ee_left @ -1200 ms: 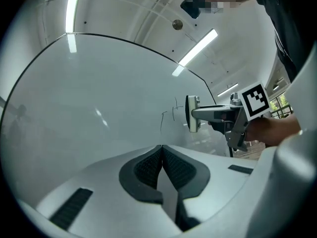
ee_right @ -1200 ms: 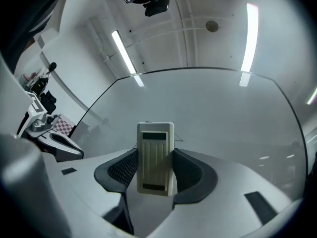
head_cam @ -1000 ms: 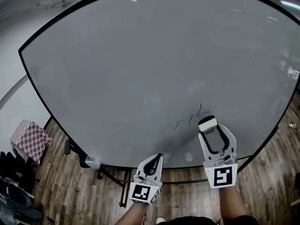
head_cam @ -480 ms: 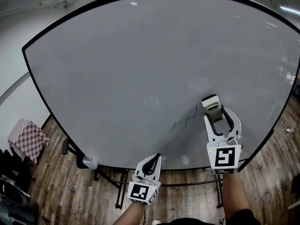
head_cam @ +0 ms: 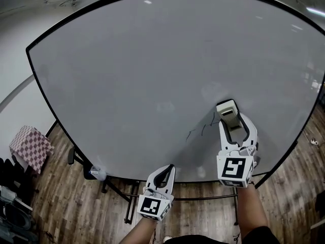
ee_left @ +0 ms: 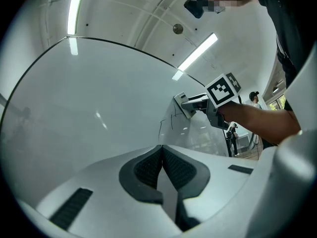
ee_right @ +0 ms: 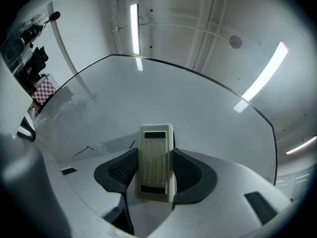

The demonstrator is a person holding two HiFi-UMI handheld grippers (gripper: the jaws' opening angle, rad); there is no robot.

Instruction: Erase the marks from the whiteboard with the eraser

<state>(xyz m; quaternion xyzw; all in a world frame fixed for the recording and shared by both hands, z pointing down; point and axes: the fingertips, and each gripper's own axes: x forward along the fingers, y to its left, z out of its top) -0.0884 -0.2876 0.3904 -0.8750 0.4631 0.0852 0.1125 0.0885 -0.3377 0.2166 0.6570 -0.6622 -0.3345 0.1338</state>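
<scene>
The whiteboard [head_cam: 152, 60] fills most of the head view. Thin black marks [head_cam: 197, 131] sit low on it, right of centre. My right gripper [head_cam: 229, 118] is shut on the cream eraser [head_cam: 227, 110], whose face lies against the board just right of the marks. In the right gripper view the eraser [ee_right: 156, 160] stands upright between the dark pads, with marks [ee_right: 81, 151] to its left. My left gripper [head_cam: 165, 172] hangs shut and empty below the board's lower edge. Its own view shows its closed pads [ee_left: 161, 155], the marks [ee_left: 168, 123] and the eraser [ee_left: 181, 104] beyond.
The board stands on a wheeled frame [head_cam: 94, 174] over a wooden floor [head_cam: 66, 207]. A checkered cloth bundle [head_cam: 30, 146] lies at the left, with dark items [head_cam: 10, 207] below it. A person [ee_left: 255, 98] stands far off to the right.
My right gripper has carried the eraser up the board from just below the marks to beside their upper right end. The left gripper has barely moved.
</scene>
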